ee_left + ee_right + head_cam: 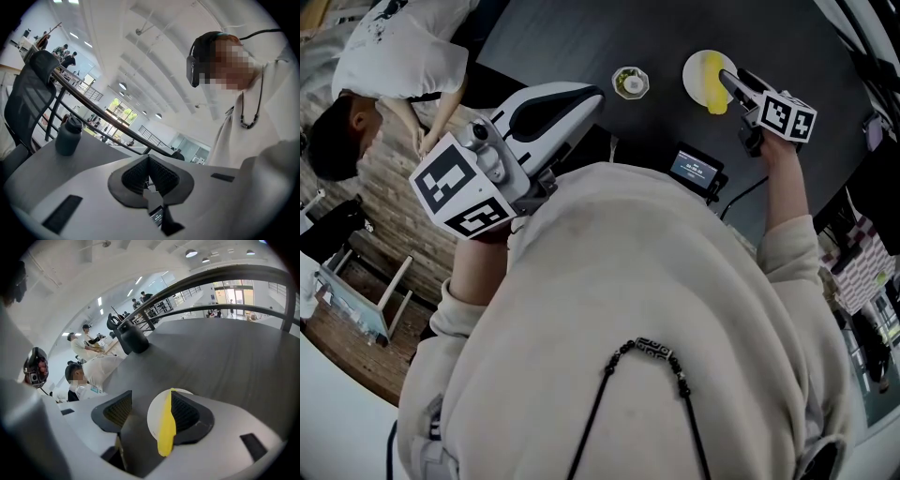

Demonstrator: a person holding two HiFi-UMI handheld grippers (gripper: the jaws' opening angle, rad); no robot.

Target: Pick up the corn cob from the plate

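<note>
A yellow corn cob (pixel 712 92) lies on a small white plate (pixel 696 73) on the dark table, at the far right in the head view. My right gripper (pixel 727 82) hangs just over it, pointing down at the plate. In the right gripper view the jaws of my right gripper (pixel 150 397) stand open. The corn cob (pixel 166 427) runs along the inner face of the right pad (pixel 187 413), with the plate (pixel 154 420) under it, and the left pad is well clear. My left gripper (pixel 595 97) is held up near my chest, away from the plate. Its pads (pixel 161 176) meet with nothing between them.
A small bowl (pixel 630 82) sits left of the plate. A little device with a lit screen (pixel 694 169) stands nearer to me at the table edge. A dark bottle (pixel 131 338) stands farther off on the table. Another person (pixel 394 56) sits at the left.
</note>
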